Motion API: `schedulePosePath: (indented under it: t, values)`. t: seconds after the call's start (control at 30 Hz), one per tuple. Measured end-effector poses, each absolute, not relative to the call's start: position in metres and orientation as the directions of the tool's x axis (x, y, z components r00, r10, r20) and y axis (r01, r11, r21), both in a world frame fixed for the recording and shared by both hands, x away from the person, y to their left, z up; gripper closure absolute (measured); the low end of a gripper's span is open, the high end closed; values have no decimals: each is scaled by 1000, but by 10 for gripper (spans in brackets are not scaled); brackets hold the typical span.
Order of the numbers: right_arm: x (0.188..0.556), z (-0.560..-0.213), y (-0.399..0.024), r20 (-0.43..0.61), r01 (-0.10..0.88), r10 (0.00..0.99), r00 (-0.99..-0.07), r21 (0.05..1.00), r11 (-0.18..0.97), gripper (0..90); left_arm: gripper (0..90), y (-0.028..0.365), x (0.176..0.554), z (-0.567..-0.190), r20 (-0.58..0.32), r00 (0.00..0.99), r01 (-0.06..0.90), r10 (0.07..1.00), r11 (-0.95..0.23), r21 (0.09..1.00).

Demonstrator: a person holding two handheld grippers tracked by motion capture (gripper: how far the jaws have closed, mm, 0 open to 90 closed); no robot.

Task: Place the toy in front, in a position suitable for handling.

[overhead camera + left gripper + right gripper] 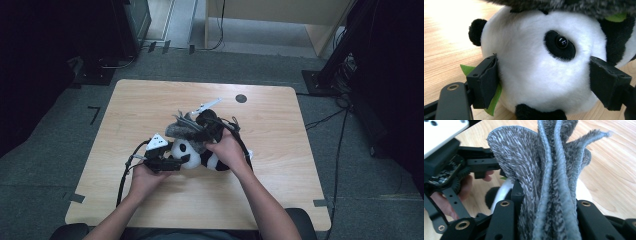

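My left tongs (pixel 544 82) squeeze the toy panda (pixel 541 62) by its head on the desk (pixel 150 100). My right tongs (pixel 544 220) are clenched on the grey fuzzy cloth (pixel 544 170) just above it. The cloth (all bunched up) could slip off, or the panda could roll away. The left tongs crowd the panda's head.

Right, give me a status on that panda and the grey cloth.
Done: the left gripper has the panda's head clamped, steady on the table. In hand: the right gripper is shut on the bunched grey cloth and holds it above the panda's head. Left: the cloth isn't on or around the toy yet, so placing it, apparently the goal, and releasing remain.
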State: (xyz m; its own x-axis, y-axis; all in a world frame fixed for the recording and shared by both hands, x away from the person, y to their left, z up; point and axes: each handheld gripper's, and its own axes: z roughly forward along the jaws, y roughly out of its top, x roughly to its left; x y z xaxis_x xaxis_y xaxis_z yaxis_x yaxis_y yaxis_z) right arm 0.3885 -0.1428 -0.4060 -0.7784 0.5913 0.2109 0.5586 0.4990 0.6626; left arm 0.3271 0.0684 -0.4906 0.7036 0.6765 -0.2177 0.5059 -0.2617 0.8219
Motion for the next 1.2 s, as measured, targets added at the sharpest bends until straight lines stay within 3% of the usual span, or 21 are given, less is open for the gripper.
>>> schedulePosePath:
  t: [0.37, 0.9, 1.1, 1.2]
  values:
    - [406, -412, -178, 228, 627, 656, -720, 620, 472, 690, 172, 68, 329, -489, -227, 706, 517, 670, -271, 812]
    - [399, -385, -205, 135, 584, 721, -679, 695, 420, 695, 168, 69, 331, -492, -211, 724, 498, 656, -286, 819]
    - [384, -364, -197, 151, 530, 674, -723, 748, 401, 695, 170, 69, 331, -492, -209, 730, 486, 651, -279, 828]
    - [379, -366, -178, 181, 505, 604, -776, 753, 423, 691, 174, 68, 330, -492, -199, 731, 476, 653, -279, 834]
